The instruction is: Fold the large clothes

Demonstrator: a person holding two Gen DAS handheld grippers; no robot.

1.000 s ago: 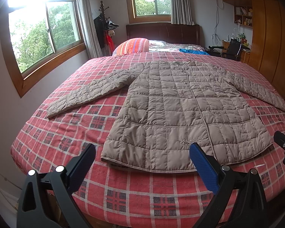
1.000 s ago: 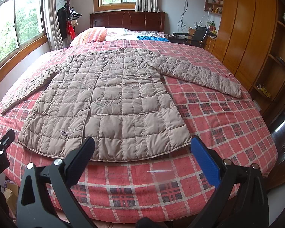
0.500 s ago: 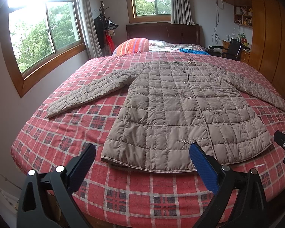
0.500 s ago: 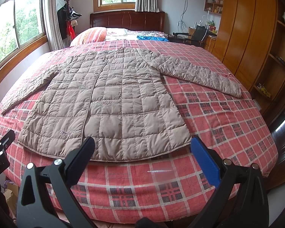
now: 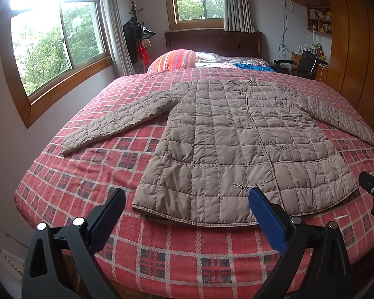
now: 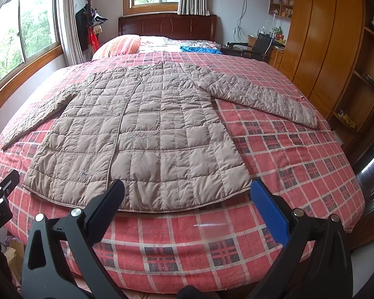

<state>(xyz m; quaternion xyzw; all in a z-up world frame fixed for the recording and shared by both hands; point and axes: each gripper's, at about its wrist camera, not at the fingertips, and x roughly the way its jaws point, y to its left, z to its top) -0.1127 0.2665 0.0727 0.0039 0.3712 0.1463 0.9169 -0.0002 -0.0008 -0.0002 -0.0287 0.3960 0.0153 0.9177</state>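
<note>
Soft daylight, blown-out glare at the window (image 5: 49, 32), fisheye-bowed edges, sharp focus.

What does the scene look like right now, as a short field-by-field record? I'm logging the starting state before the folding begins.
garment: quilted tan jacket, front up, fastened
layout: spread flat, both sleeves out to the sides, hem towards the cameras
surface: bed with red plaid cover
left gripper: open, empty, near the hem, not touching
right gripper: open, empty, near the hem, not touching
folding: not started
behind: striped pillow, blue cloth
</note>
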